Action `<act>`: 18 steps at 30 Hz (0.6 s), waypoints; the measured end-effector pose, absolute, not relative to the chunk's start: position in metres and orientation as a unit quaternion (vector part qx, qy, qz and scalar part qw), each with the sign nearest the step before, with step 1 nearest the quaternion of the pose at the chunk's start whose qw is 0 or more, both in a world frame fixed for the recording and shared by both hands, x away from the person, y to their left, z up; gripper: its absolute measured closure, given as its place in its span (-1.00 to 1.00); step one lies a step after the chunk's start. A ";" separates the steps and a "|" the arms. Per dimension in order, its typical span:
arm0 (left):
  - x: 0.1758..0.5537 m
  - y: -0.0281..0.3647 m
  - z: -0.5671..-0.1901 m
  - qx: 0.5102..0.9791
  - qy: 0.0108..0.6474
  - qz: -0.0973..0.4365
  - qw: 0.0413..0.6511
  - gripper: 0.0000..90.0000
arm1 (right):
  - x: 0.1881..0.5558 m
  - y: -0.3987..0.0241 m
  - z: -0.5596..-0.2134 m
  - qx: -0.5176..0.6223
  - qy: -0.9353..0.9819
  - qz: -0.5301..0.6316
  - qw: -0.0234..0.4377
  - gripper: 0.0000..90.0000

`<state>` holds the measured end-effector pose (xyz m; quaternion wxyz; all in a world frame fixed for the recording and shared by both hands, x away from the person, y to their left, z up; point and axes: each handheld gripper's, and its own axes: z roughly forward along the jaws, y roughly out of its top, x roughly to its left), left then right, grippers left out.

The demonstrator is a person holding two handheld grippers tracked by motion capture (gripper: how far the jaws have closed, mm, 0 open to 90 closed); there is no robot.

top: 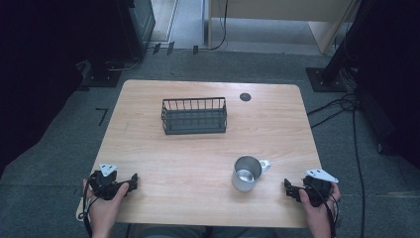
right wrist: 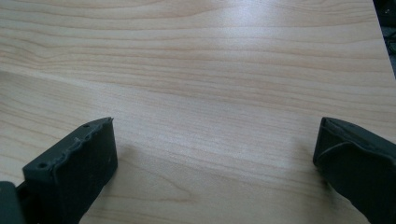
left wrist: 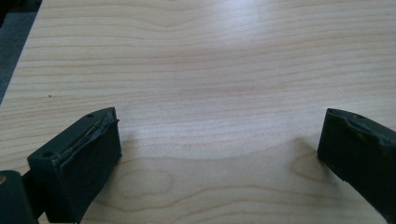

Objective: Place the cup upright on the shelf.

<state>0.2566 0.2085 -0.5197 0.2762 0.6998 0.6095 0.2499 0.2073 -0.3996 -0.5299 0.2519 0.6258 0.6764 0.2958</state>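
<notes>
A shiny metal mug (top: 246, 172) stands upright on the wooden table (top: 198, 153), near the front right, its handle turned to the right. A black wire basket (top: 193, 116) sits at the middle back and looks empty. My left gripper (top: 130, 182) rests at the table's front left corner, held in a hand. In the left gripper view my left gripper (left wrist: 219, 121) is open over bare wood, nothing between the jaws. My right gripper (top: 289, 190) lies at the front right, a short way right of the mug. In the right gripper view my right gripper (right wrist: 218, 126) is open too, over bare wood.
A small black round grommet (top: 245, 96) sits in the tabletop at the back, right of the basket. Cables (top: 341, 106) run over the grey carpet to the right of the table. Dark stands and equipment line both sides of the floor.
</notes>
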 end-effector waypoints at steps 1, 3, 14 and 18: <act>0.257 0.208 -0.520 0.700 0.609 0.250 0.277 -1.00 | 0.207 -0.400 -0.530 0.626 0.677 0.296 0.252 -1.00; 0.256 0.207 -0.519 0.701 0.611 0.247 0.274 -1.00 | 0.207 -0.400 -0.530 0.626 0.676 0.296 0.252 -1.00; 0.258 0.157 -0.501 0.729 0.561 0.217 0.327 -1.00 | 0.207 -0.400 -0.530 0.626 0.676 0.296 0.252 -1.00; 0.258 0.133 -0.493 0.740 0.535 0.209 0.350 -1.00 | 0.207 -0.400 -0.530 0.626 0.677 0.296 0.252 -1.00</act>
